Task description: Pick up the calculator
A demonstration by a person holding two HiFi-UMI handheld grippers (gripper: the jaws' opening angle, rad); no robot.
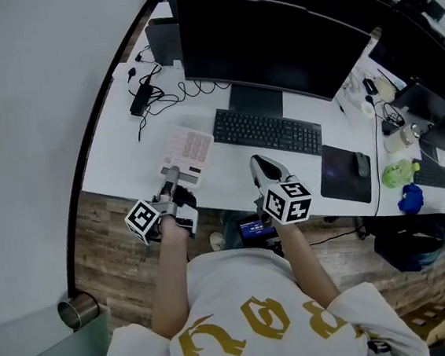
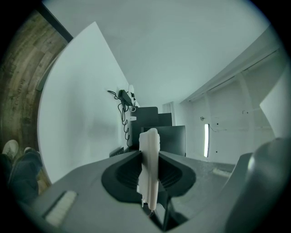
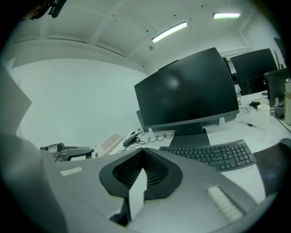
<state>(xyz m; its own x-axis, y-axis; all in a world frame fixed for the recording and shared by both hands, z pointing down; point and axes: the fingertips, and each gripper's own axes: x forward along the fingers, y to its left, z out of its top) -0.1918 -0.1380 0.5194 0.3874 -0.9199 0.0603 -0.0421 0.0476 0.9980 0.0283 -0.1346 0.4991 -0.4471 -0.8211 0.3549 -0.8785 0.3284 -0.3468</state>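
Observation:
The calculator (image 1: 188,149) is a pale pink-white slab near the front left of the white desk (image 1: 117,156). My left gripper (image 1: 172,178) is shut on its near edge. In the left gripper view the calculator (image 2: 149,175) stands edge-on, clamped between the two jaws of the left gripper (image 2: 149,152). From the right gripper view the calculator (image 3: 108,142) sticks out beyond the left gripper (image 3: 68,152); whether it touches the desk I cannot tell. My right gripper (image 1: 262,166) hovers at the desk's front edge, before the keyboard, its jaws shut on nothing (image 3: 143,152).
A black keyboard (image 1: 267,131) lies under a wide black monitor (image 1: 272,45). A mouse (image 1: 362,165) sits on a dark mat (image 1: 344,176) at the right. A power brick with cables (image 1: 141,99) lies at the back left. Green and blue toys (image 1: 404,186) are at the far right.

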